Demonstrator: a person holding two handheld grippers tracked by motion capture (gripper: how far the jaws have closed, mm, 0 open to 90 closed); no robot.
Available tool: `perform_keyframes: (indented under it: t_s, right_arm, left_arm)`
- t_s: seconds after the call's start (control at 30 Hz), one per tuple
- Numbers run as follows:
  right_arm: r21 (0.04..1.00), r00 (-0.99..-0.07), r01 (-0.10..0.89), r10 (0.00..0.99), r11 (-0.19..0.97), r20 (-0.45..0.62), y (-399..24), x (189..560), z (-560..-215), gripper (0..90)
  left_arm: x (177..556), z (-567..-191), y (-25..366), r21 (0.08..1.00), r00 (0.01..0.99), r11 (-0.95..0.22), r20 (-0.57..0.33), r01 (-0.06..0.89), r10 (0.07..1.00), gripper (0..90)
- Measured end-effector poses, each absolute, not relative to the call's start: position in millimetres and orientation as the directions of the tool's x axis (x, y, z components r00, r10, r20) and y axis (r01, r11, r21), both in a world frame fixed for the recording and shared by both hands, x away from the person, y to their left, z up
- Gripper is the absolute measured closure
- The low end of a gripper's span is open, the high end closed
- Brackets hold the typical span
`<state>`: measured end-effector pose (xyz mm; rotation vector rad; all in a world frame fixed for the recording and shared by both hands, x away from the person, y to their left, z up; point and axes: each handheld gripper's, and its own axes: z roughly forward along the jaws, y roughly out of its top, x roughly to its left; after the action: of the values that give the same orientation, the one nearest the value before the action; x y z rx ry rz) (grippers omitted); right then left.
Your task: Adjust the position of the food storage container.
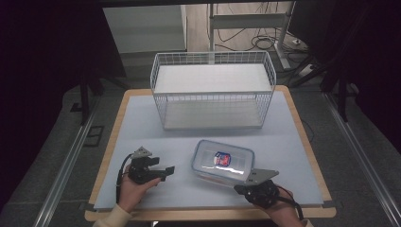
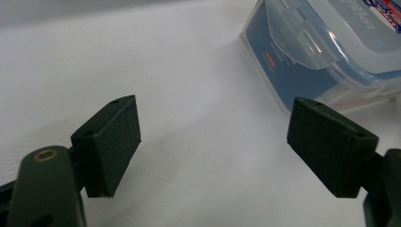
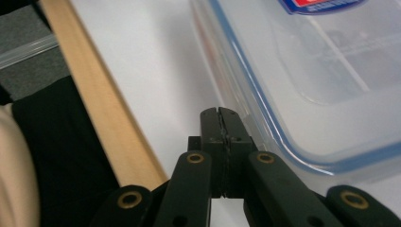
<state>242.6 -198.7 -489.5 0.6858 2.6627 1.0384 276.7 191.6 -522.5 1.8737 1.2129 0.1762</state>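
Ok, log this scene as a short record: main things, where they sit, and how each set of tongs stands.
container: clear plastic box with blue-edged lid on, lying on the table near the front
basket: white wire basket behind the box, apart from it
left tongs: left tongs open, nothing between the jaws, pointed toward the box
right tongs: right tongs shut, tips at the box's near side; contact unclear

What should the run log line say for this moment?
left hand-held gripper: open, nothing between jaws | right hand-held gripper: shut, beside plastic container | wire basket: behind container
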Motion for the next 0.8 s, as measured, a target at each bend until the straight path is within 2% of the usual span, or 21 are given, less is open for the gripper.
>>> perform_keyframes:
  t_s: [0.43, 0.8]
  right_arm:
    - [0.703, -0.812, 0.410, 0.583, 0.581, -0.007, -225.5, 264.3, -490.2, 89.7]
    - [0.704, -0.791, 0.421, 0.612, 0.572, -0.024, -227.6, 273.9, -492.7, 89.7]
  left_arm:
    - [277.7, -524.0, 190.7, 0.721, 0.515, -0.153, -0.315, 0.676, 0.797, 18.2]
    - [278.1, -524.5, 191.0, 0.722, 0.517, -0.152, -0.316, 0.675, 0.795, 18.0]
